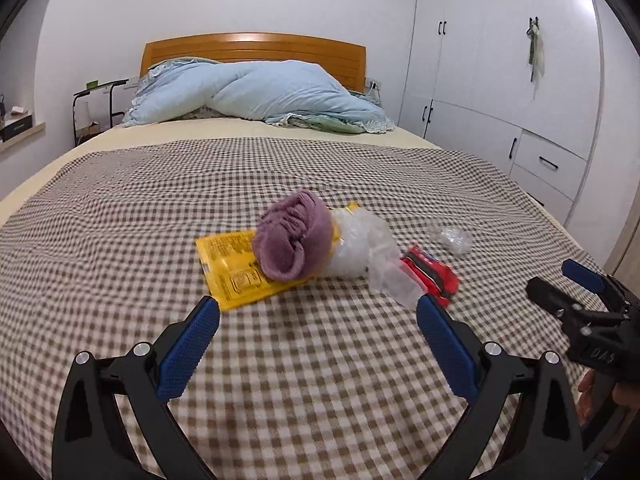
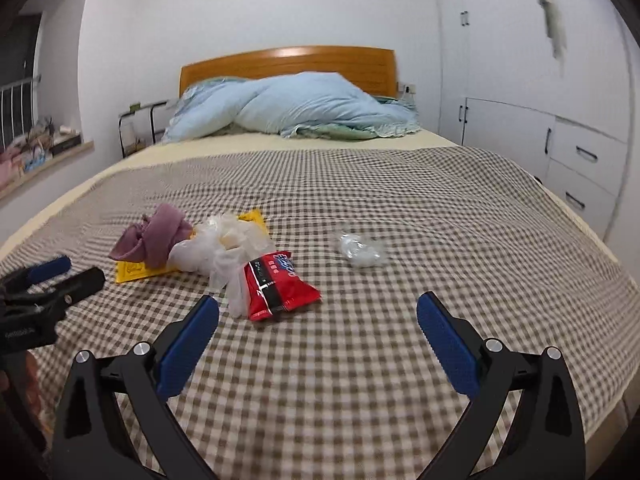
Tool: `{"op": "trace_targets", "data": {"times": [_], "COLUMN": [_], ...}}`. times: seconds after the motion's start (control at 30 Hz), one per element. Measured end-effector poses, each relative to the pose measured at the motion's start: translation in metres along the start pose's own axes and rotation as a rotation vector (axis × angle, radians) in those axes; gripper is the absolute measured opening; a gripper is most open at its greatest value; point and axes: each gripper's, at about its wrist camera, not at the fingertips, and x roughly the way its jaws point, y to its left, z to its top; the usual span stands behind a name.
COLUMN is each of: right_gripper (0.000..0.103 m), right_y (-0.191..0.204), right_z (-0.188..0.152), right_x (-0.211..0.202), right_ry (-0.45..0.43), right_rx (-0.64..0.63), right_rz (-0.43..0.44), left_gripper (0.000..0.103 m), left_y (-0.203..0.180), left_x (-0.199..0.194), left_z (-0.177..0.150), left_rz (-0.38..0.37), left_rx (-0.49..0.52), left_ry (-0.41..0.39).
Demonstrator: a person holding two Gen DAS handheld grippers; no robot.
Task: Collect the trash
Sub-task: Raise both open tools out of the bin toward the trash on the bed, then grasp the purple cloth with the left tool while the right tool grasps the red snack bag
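Note:
On the checkered bedspread [image 1: 320,360] lie a yellow snack wrapper [image 1: 232,270], a crumpled clear plastic bag [image 1: 364,248], a red snack packet [image 1: 432,276] and a small clear crumpled plastic piece [image 1: 450,238]. A purple sock [image 1: 294,236] sits on the yellow wrapper. My left gripper [image 1: 318,312] is open and empty, just short of the pile. My right gripper [image 2: 318,314] is open and empty, just short of the red packet [image 2: 280,284]. The right wrist view also shows the clear piece [image 2: 360,250], the bag [image 2: 224,248], the sock [image 2: 152,236] and the yellow wrapper [image 2: 136,270].
A light blue duvet [image 1: 256,94] is heaped against the wooden headboard [image 1: 252,50]. White wardrobes with drawers [image 1: 520,100] stand along the right side. A black side table [image 1: 94,108] and a window ledge [image 2: 44,156] with items are on the left.

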Motion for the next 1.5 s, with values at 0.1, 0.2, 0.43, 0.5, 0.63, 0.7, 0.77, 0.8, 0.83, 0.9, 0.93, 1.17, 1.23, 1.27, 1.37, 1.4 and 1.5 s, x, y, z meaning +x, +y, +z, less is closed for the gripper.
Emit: {"op": "trace_targets", "data": {"times": [0.1, 0.2, 0.43, 0.5, 0.63, 0.7, 0.77, 0.8, 0.83, 0.9, 0.93, 1.17, 1.23, 1.27, 1.37, 1.4, 1.5], "right_gripper": [0.095, 0.095, 0.095, 0.095, 0.095, 0.095, 0.095, 0.095, 0.089, 0.059, 0.059, 0.048, 0.048, 0.048, 0.048, 0.048, 0.048], "right_y": [0.011, 0.015, 0.017, 0.018, 0.023, 0.025, 0.028, 0.029, 0.03, 0.032, 0.032, 0.031, 0.027, 0.024, 0.015, 0.014, 0.012], "right_z": [0.009, 0.016, 0.018, 0.016, 0.016, 0.016, 0.016, 0.016, 0.016, 0.017, 0.017, 0.018, 0.02, 0.021, 0.022, 0.022, 0.023], "right_x": [0.021, 0.045, 0.102, 0.113, 0.126, 0.131, 0.136, 0.139, 0.141, 0.147, 0.148, 0.14, 0.135, 0.133, 0.125, 0.123, 0.119], "right_ry": [0.03, 0.087, 0.247, 0.278, 0.309, 0.316, 0.328, 0.335, 0.338, 0.359, 0.364, 0.348, 0.329, 0.323, 0.298, 0.29, 0.277], "right_rx": [-0.035, -0.05, -0.117, -0.134, -0.149, -0.158, -0.159, -0.158, -0.16, -0.159, -0.149, -0.123, -0.1, -0.088, -0.055, -0.051, -0.042], "right_rz": [-0.034, -0.042, -0.065, -0.05, -0.001, 0.024, 0.046, 0.058, 0.064, 0.102, 0.105, 0.123, 0.106, 0.104, 0.093, 0.091, 0.087], "left_gripper": [0.095, 0.095, 0.095, 0.095, 0.095, 0.095, 0.095, 0.095, 0.095, 0.095, 0.095, 0.095, 0.087, 0.074, 0.065, 0.064, 0.059], "left_y": [0.004, 0.007, 0.017, 0.02, 0.024, 0.025, 0.024, 0.023, 0.024, 0.024, 0.024, 0.028, 0.028, 0.028, 0.03, 0.03, 0.032], "left_x": [0.009, 0.023, 0.048, 0.056, 0.071, 0.075, 0.079, 0.082, 0.085, 0.09, 0.094, 0.104, 0.106, 0.107, 0.109, 0.108, 0.104], "left_z": [0.01, 0.019, 0.035, 0.039, 0.046, 0.049, 0.052, 0.052, 0.054, 0.054, 0.054, 0.052, 0.05, 0.049, 0.047, 0.047, 0.045], "left_rz": [0.005, 0.004, -0.001, -0.002, -0.017, -0.019, -0.021, -0.016, -0.01, 0.001, 0.005, 0.015, -0.01, -0.018, -0.02, -0.024, -0.022], "left_rx": [-0.002, -0.004, -0.039, -0.053, -0.085, -0.081, -0.071, -0.064, -0.059, -0.049, -0.051, -0.051, -0.056, -0.059, -0.07, -0.073, -0.078], "left_ry": [0.009, 0.025, 0.046, 0.059, 0.084, 0.088, 0.089, 0.089, 0.092, 0.101, 0.106, 0.125, 0.126, 0.132, 0.138, 0.135, 0.124]}}
